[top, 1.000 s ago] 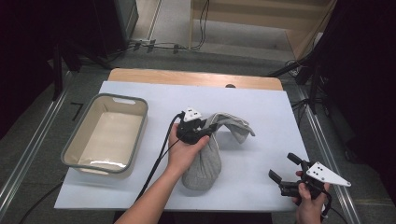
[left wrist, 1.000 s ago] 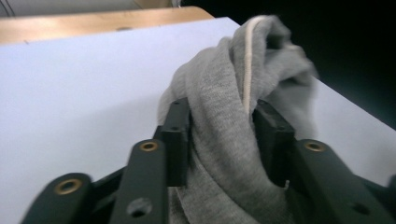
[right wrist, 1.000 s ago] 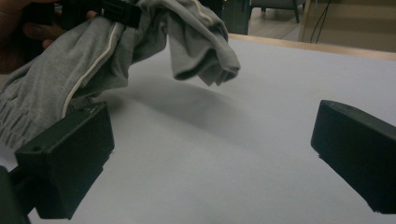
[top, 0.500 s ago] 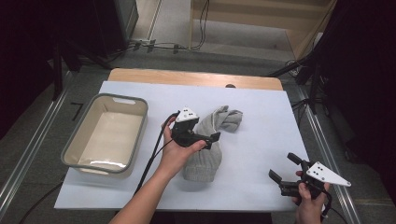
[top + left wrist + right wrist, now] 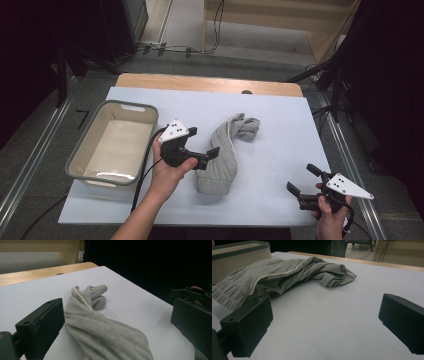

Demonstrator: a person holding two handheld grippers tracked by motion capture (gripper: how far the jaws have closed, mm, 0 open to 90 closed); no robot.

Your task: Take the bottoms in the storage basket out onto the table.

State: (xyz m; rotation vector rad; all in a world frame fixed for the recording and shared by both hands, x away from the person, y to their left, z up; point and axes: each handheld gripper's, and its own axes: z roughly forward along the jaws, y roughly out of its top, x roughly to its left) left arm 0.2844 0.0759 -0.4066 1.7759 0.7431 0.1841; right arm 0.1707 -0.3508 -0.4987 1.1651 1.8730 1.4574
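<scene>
one garment (image 5: 220, 159) beside hand-held gripper (image 5: 202, 153)

— What's that grey bundle in the middle of the high view?

— A grey garment (image 5: 223, 159), soft knit, looks like sweatpants. It lies flat on the white tabletop, just right of centre in the frame.

— Folded?

— Loosely. The wide end with the ribbed band sits toward the lower middle; from there it narrows upward and to the right, ending in a crumpled, twisted knot of fabric.

— Any markings?

— A pale stripe runs along one seam, clear in the left gripper view, where the cloth (image 5: 100, 332) fills the lower centre. In the right gripper view it (image 5: 287, 275) sprawls across the upper left, ribbing at the left edge.
</scene>
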